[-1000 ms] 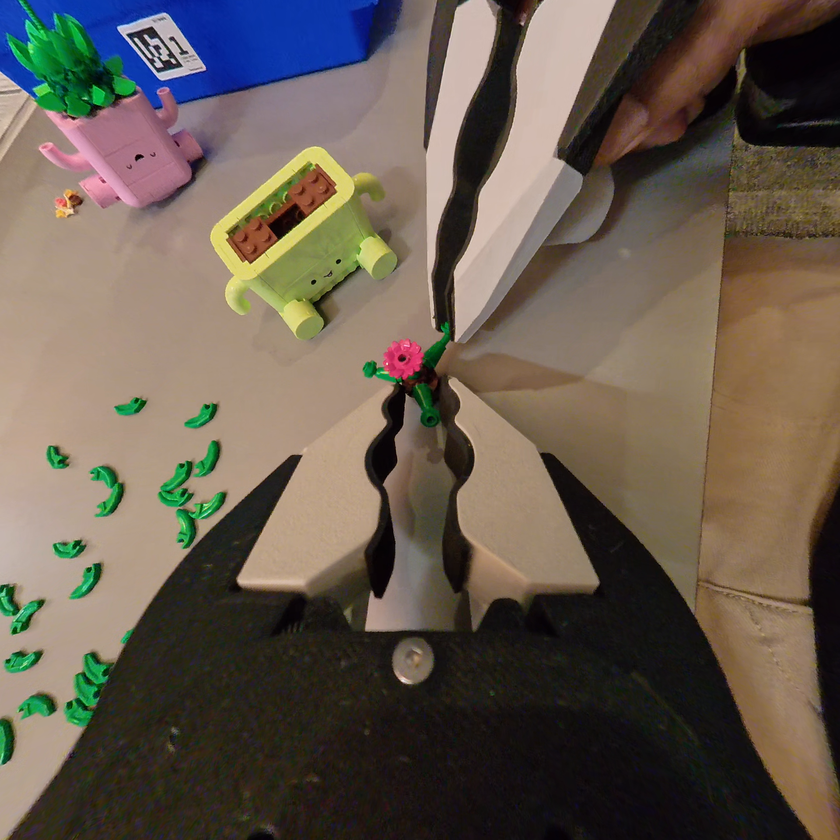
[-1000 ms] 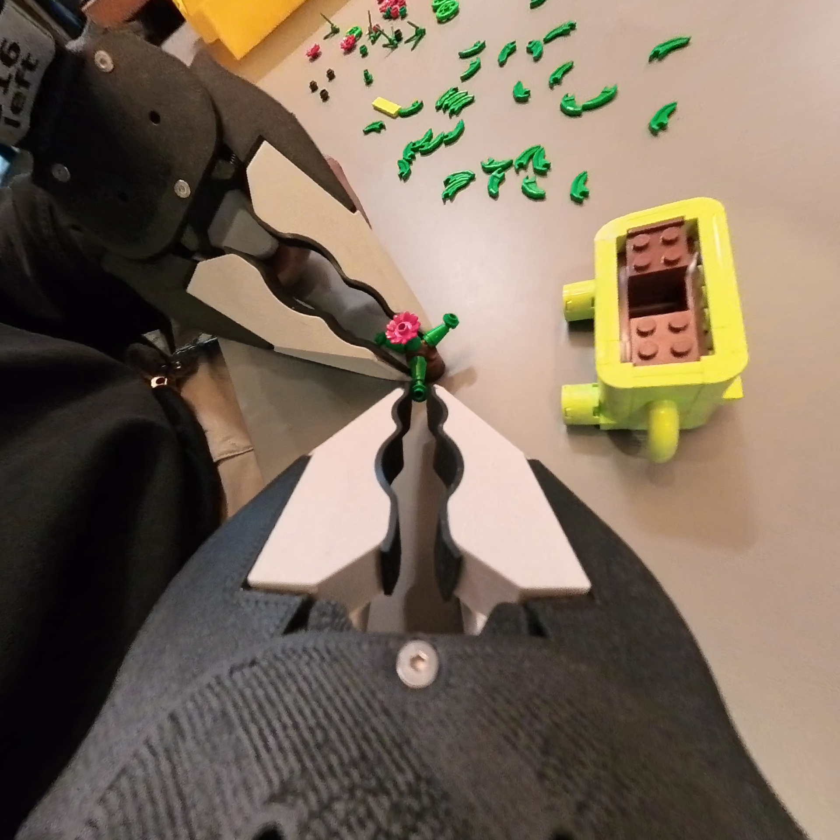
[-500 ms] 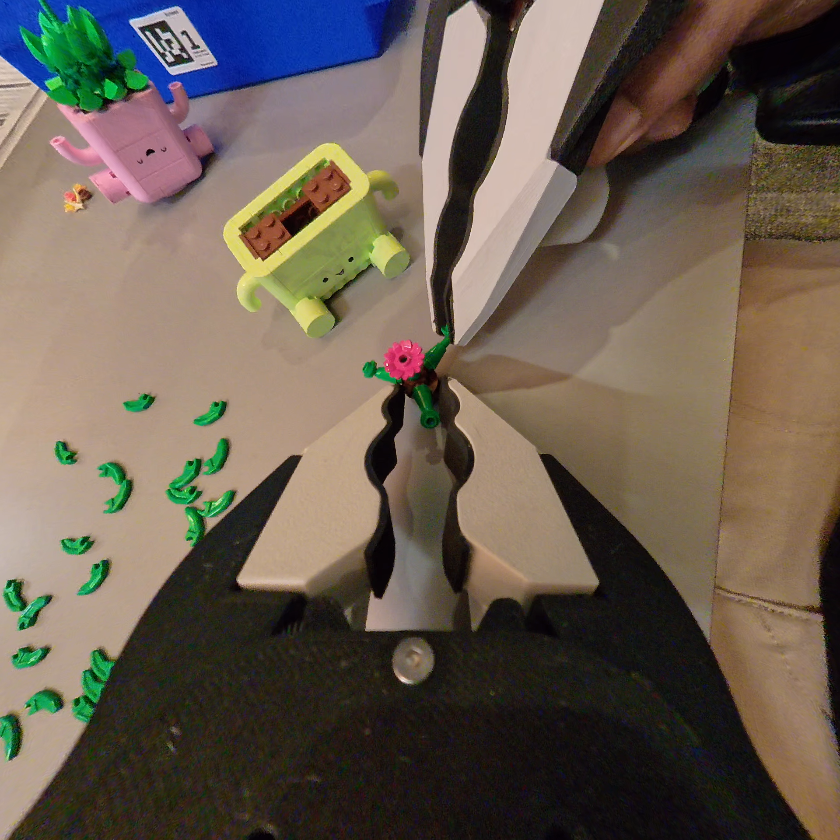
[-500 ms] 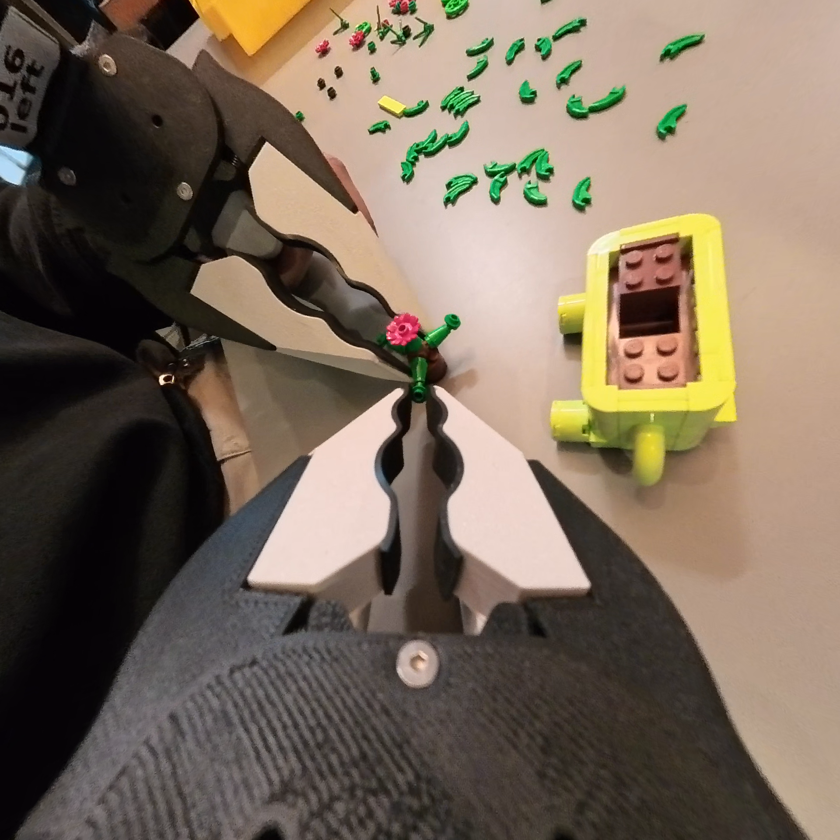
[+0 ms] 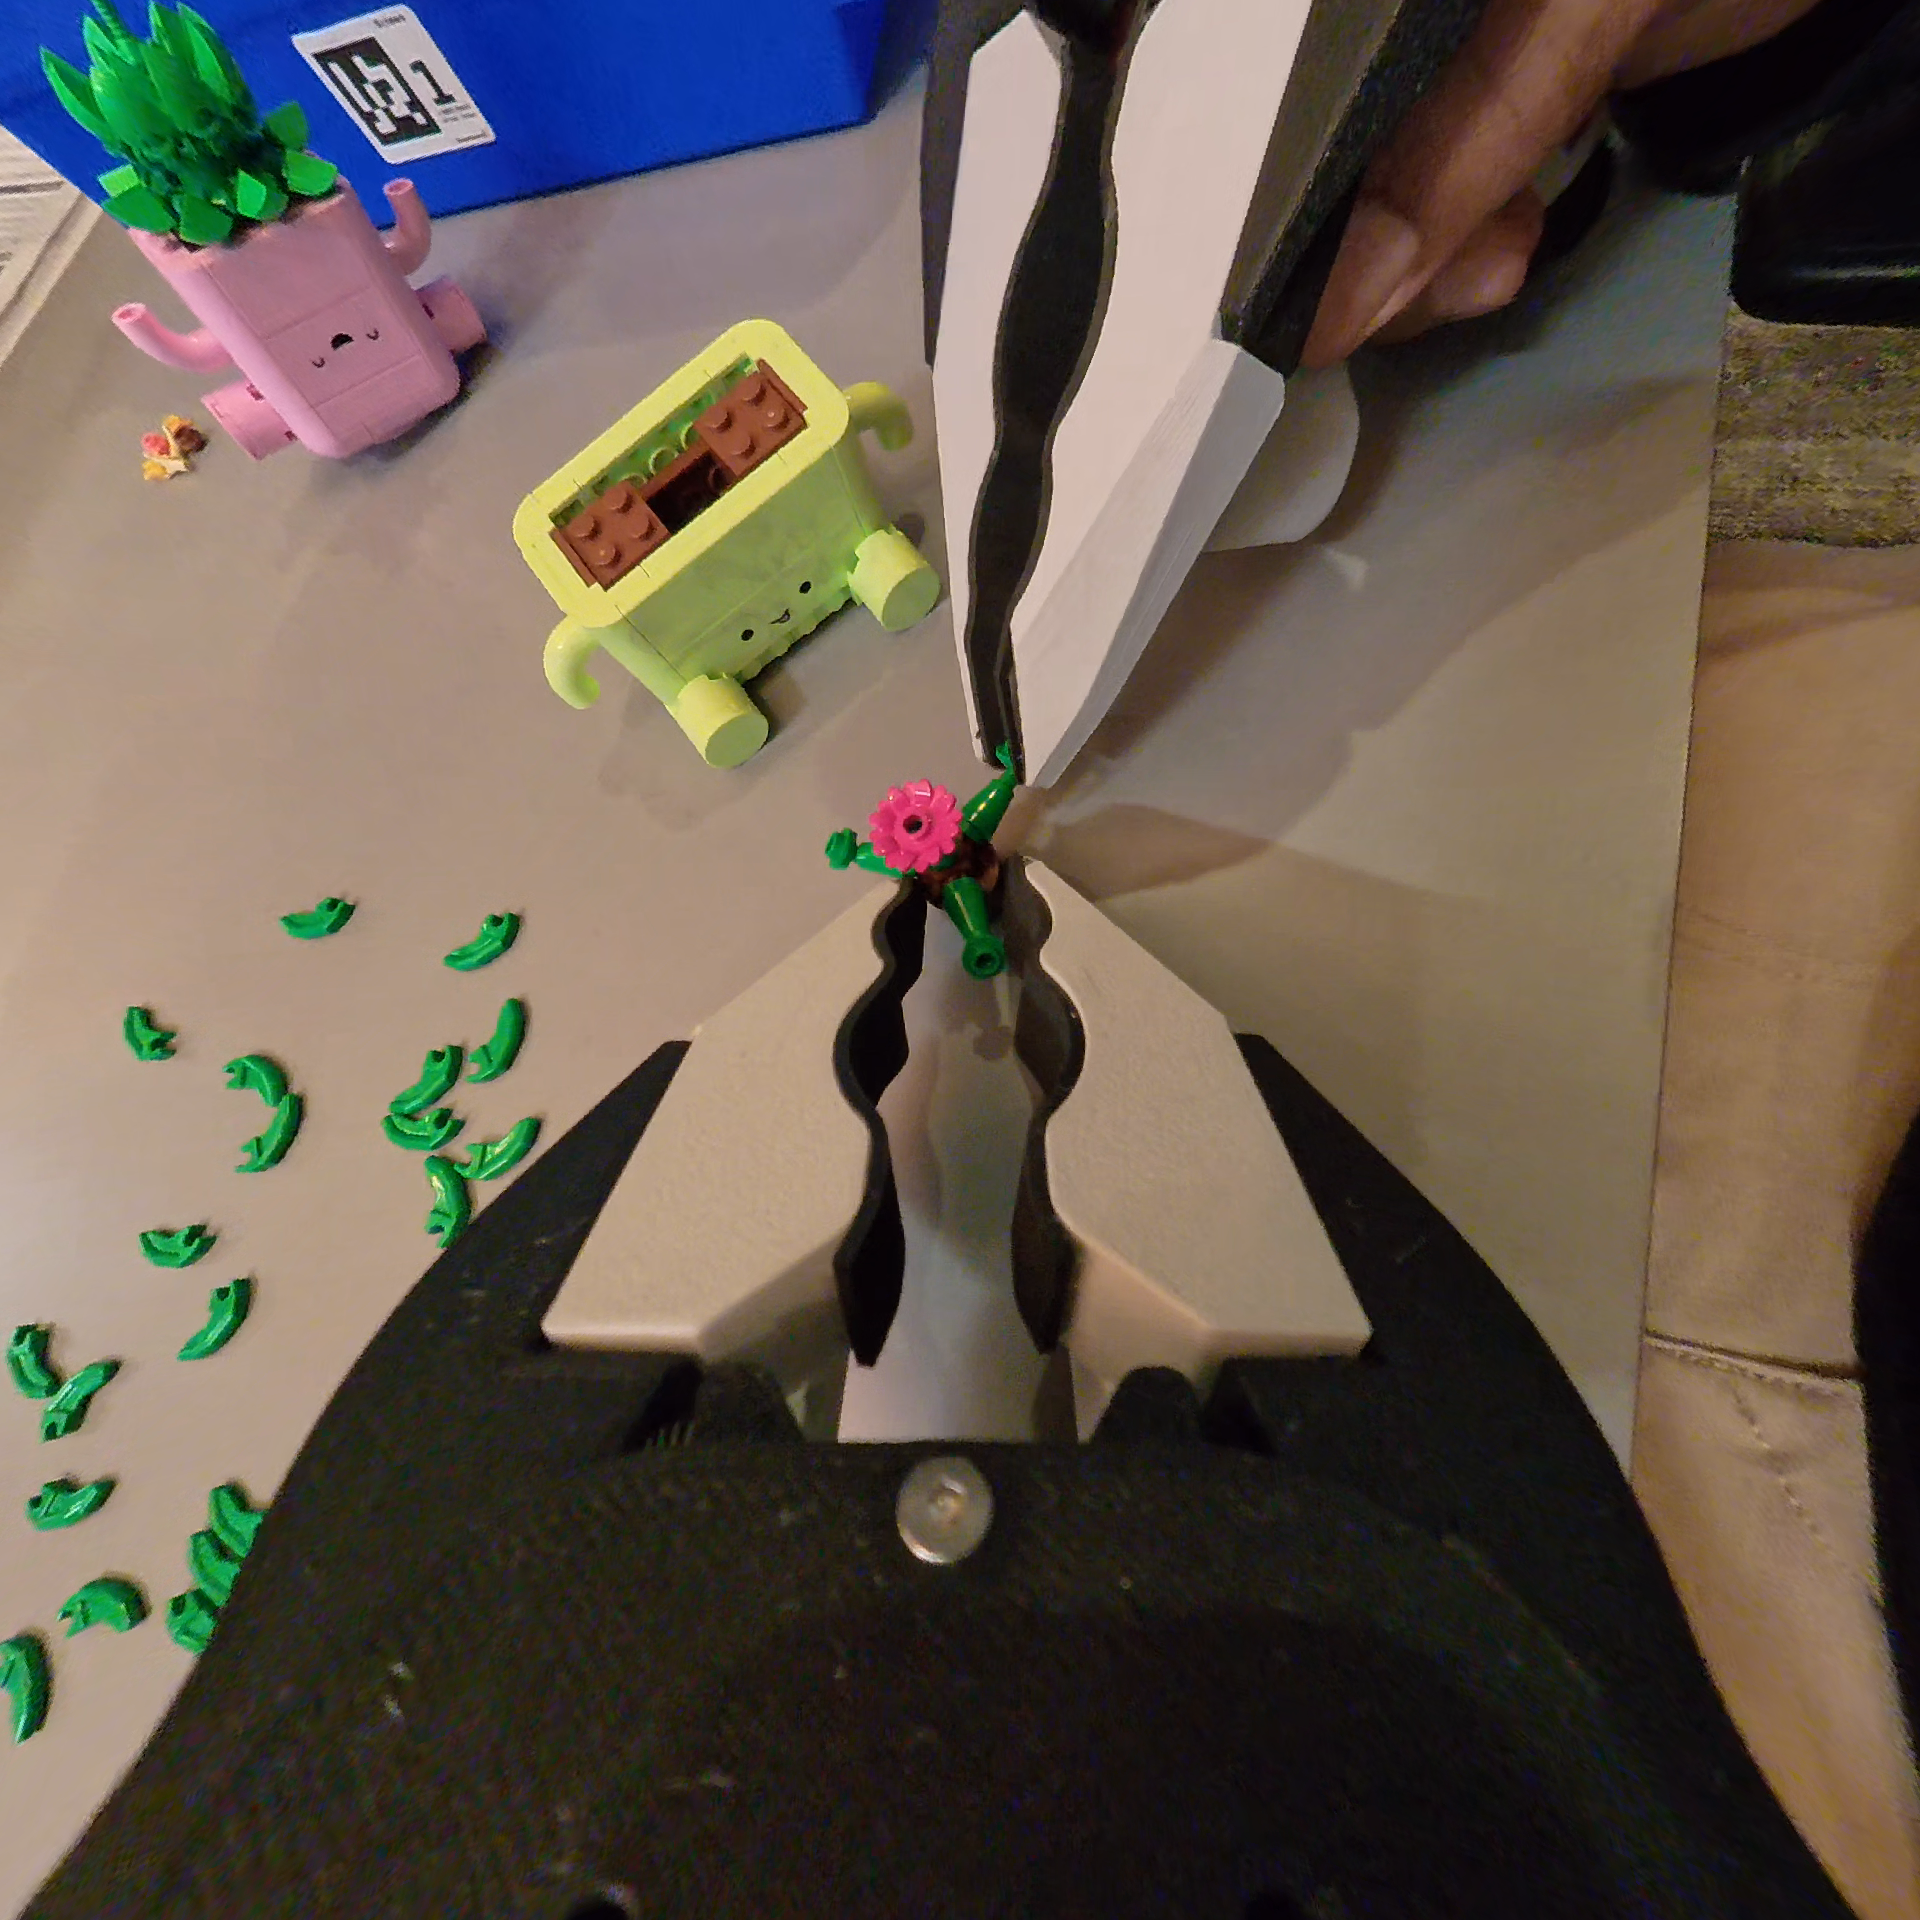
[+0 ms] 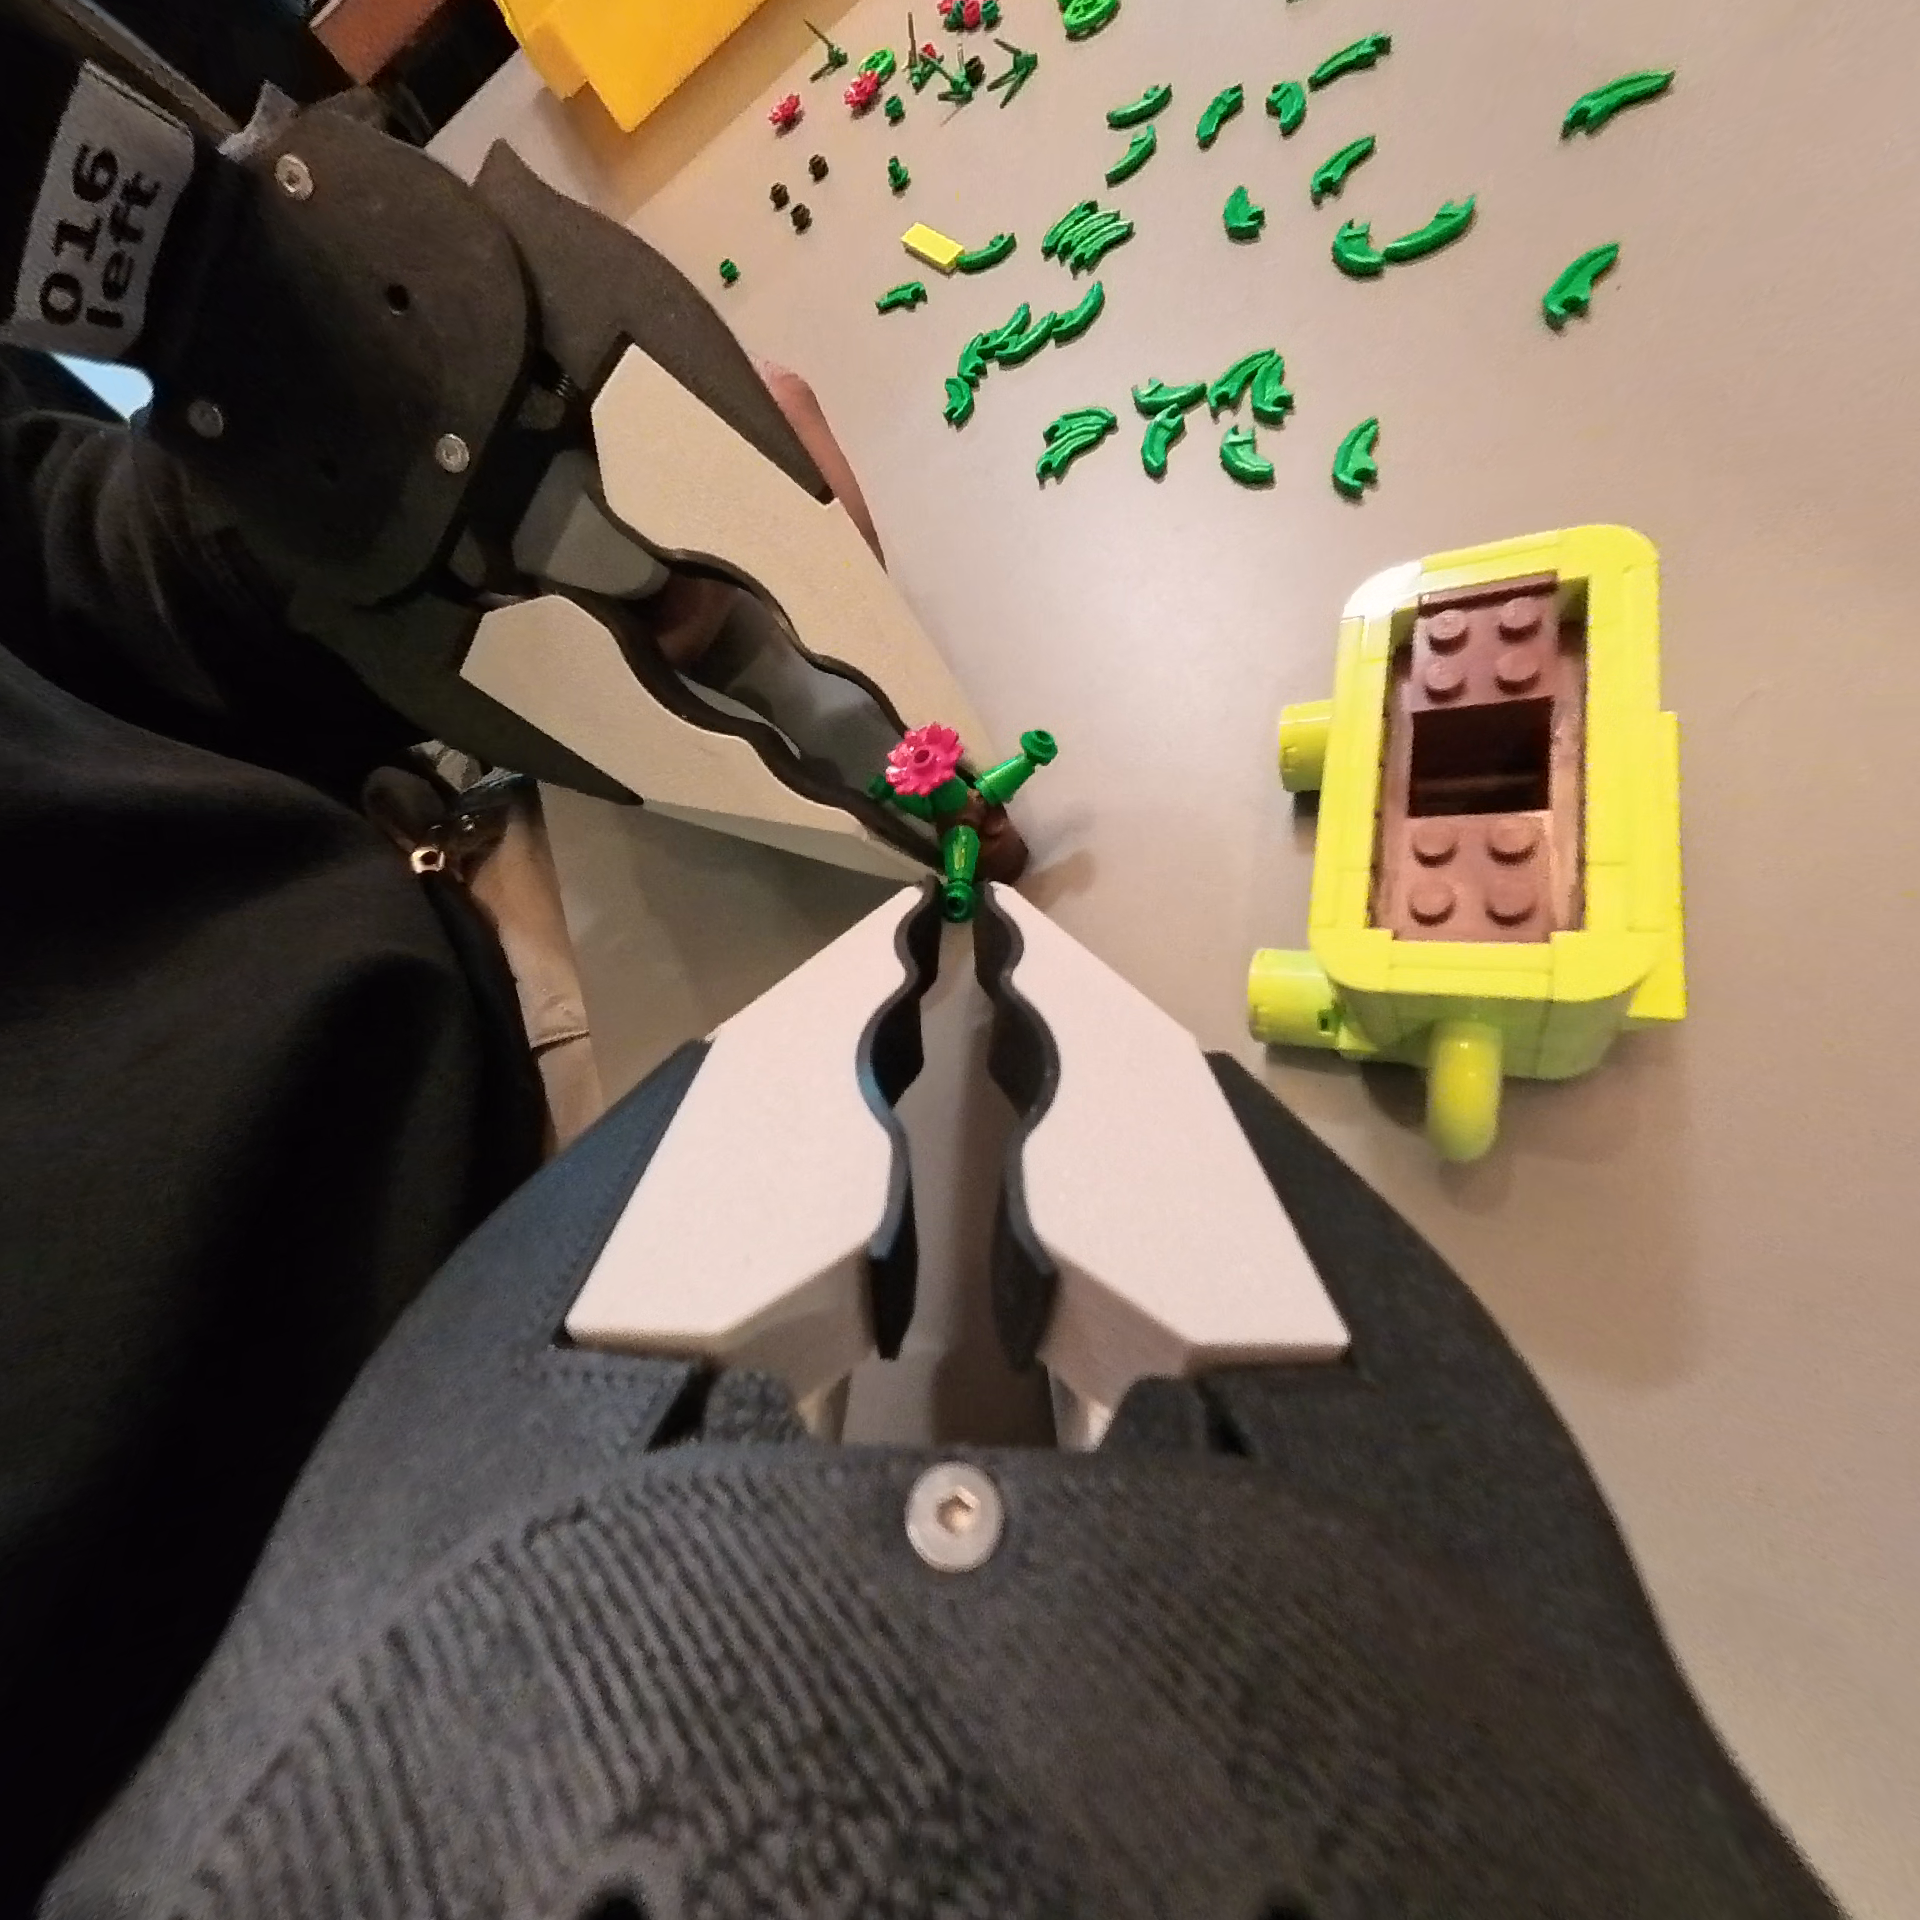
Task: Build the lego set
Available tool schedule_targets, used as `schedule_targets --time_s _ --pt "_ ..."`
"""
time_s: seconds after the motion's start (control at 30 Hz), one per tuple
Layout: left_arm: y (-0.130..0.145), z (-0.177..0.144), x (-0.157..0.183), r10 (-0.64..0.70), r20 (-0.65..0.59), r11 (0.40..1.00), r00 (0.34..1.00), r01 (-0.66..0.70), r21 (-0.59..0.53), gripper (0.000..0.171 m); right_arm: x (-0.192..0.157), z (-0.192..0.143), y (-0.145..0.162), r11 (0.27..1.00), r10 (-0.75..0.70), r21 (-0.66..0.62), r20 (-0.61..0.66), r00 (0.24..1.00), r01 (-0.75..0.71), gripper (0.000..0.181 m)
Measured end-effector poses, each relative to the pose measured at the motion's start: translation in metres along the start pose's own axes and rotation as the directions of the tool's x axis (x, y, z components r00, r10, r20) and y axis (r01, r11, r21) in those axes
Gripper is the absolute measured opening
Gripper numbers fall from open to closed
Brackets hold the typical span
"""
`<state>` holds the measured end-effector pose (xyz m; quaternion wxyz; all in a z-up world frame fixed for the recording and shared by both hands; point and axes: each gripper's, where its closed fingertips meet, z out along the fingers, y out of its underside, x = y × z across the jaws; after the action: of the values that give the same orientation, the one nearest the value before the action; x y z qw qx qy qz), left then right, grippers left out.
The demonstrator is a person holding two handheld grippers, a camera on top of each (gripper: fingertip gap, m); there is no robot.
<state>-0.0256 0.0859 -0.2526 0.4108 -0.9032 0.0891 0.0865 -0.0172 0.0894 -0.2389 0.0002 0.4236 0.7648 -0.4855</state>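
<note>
Flower sprig [image 5: 935, 847] pinched between tips of left gripper [image 5: 961, 914] and right gripper [image 6: 956, 902], both clamped.

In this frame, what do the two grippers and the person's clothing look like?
Both grippers match. The left gripper and right gripper each have a black, rough-textured body with a silver screw at its centre and two pale grey wedge-shaped fingers lined with wavy black pads. The left one carries a grey tag with writing. The person wears a black sleeve and tan trousers. No cables show.
</note>
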Motion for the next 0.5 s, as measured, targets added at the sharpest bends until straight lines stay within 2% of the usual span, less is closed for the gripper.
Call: schedule_targets --time_s 0.5 --pt "0.0004 0.0003 -0.0003 0.019 0.006 1.000 1.000 -0.019 0.000 0.014 -0.0004 0.0023 -0.0024 0.999 -0.051 -0.013 0.012 0.999 0.051 0.004"
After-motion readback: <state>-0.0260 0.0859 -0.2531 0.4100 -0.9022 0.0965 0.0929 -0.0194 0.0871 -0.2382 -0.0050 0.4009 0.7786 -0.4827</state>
